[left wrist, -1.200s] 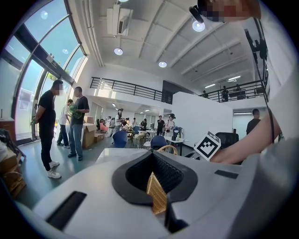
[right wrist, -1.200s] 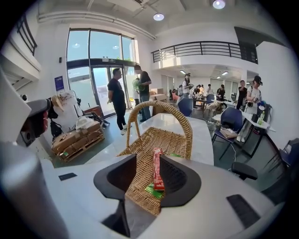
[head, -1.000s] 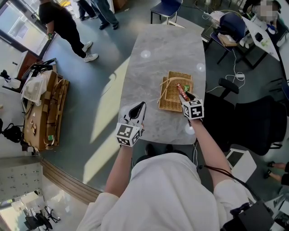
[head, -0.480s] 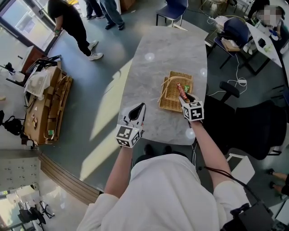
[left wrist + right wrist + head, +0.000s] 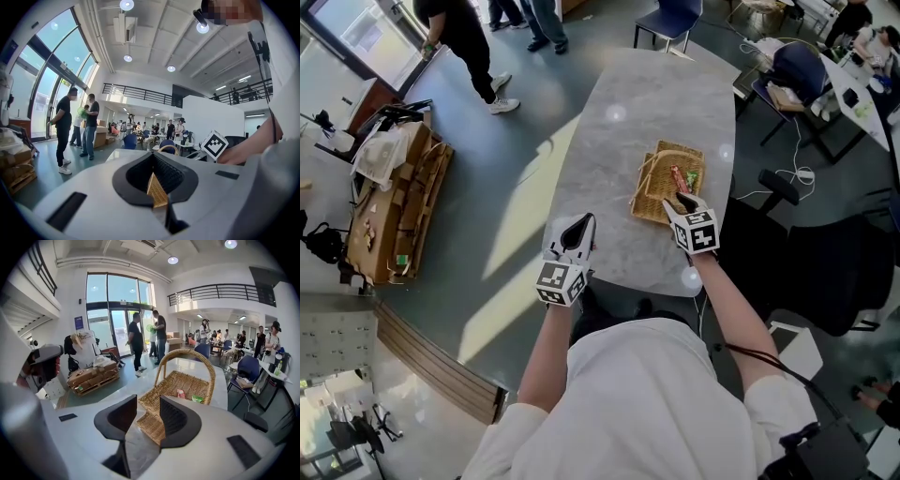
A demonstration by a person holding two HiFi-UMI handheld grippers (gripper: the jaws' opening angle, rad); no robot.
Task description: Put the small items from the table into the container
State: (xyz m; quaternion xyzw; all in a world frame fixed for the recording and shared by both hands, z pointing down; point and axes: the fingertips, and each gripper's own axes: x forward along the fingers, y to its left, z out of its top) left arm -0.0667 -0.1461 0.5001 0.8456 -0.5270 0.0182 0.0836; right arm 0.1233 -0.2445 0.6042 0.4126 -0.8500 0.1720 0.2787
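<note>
Table (image 5: pixel 619 141): a long grey marbled top. In the head view it has no loose small item on its bare surface.
Basket (image 5: pixel 652 202): a wicker container with an arched handle. It stands on the table towards the person's right, near the table's edge.
Left gripper (image 5: pixel 578 228): it hangs over the bare table, well apart from the basket. Its own view shows the jaw tips together, with no table item seen gripped.
Right gripper (image 5: pixel 147 401): it hovers at the basket's near edge and points down into it. The jaws stand apart and empty, and the wicker rim shows through the gap.
Red packet (image 5: pixel 678 178): it lies inside the basket on the weave, just beyond the right gripper.
Green packet (image 5: pixel 692 177): it also lies inside the basket, just beside the red packet.
Step in hand: judged to be the end of a drop-off, since both visible small items sit in the container and neither gripper holds one.
Next move: probably draw the right gripper clear of the rim and handle, then check the table for leftovers. If none turn up, the task looks finished.
</note>
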